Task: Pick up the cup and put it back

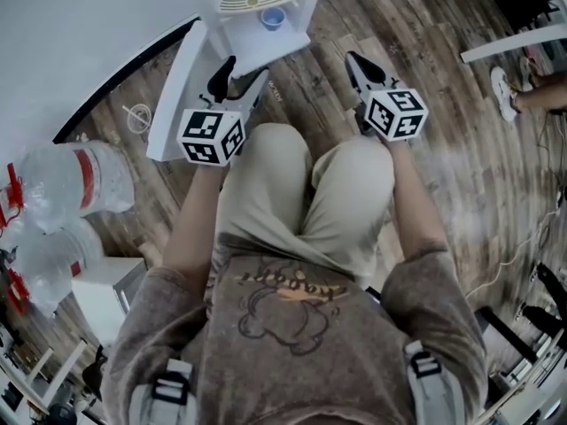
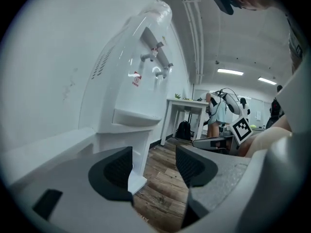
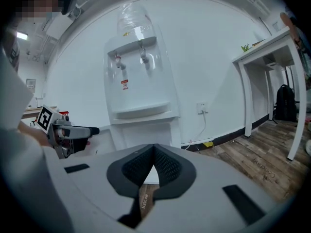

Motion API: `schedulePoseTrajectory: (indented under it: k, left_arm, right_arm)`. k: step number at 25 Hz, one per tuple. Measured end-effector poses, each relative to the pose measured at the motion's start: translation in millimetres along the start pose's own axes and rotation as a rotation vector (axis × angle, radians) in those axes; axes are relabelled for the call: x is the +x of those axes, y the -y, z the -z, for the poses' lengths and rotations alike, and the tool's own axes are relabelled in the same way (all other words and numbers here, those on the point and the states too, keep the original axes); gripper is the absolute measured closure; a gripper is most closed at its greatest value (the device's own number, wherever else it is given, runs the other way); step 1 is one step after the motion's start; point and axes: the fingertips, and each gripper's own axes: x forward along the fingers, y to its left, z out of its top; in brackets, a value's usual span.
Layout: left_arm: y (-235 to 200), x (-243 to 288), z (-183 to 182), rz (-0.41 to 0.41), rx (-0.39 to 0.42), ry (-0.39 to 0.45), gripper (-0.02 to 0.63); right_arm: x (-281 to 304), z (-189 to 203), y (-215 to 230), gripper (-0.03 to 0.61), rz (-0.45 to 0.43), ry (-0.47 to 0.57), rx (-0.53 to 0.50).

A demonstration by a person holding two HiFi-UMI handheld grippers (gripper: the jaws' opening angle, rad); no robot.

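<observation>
A small blue cup (image 1: pixel 272 18) sits on the drip tray of the white water dispenser (image 1: pixel 257 25), straight ahead of my knees. My left gripper (image 1: pixel 237 76) is held just short of the dispenser's front, below the cup; it is open with nothing between its fingers. In the left gripper view the gripper (image 2: pixel 153 166) faces the dispenser (image 2: pixel 141 81) and its tray ledge (image 2: pixel 136 116); the cup is hidden there. My right gripper (image 1: pixel 359 65) hovers over the wood floor to the right, shut and empty. In the right gripper view its pads (image 3: pixel 153 154) meet, and no cup shows.
Two large water bottles (image 1: pixel 62 184) lie at the left near a white box (image 1: pixel 106 295). A white table (image 3: pixel 272 47) with a black backpack (image 3: pixel 284 103) under it stands to the right of the dispenser. A cable (image 3: pixel 201 115) hangs from the wall socket.
</observation>
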Motion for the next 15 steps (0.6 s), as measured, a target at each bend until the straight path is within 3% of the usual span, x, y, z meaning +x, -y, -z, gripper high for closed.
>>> schedulePoseTrajectory:
  k: [9, 15]
  left_arm:
    - [0, 4, -6, -0.033, 0.01, 0.034, 0.548]
    - [-1, 12, -4, -0.043, 0.013, 0.034, 0.611]
  right_arm:
    - [0, 1, 2, 0.577, -0.023, 0.013, 0.018]
    - [7, 1, 6, 0.577, -0.036, 0.026, 0.033]
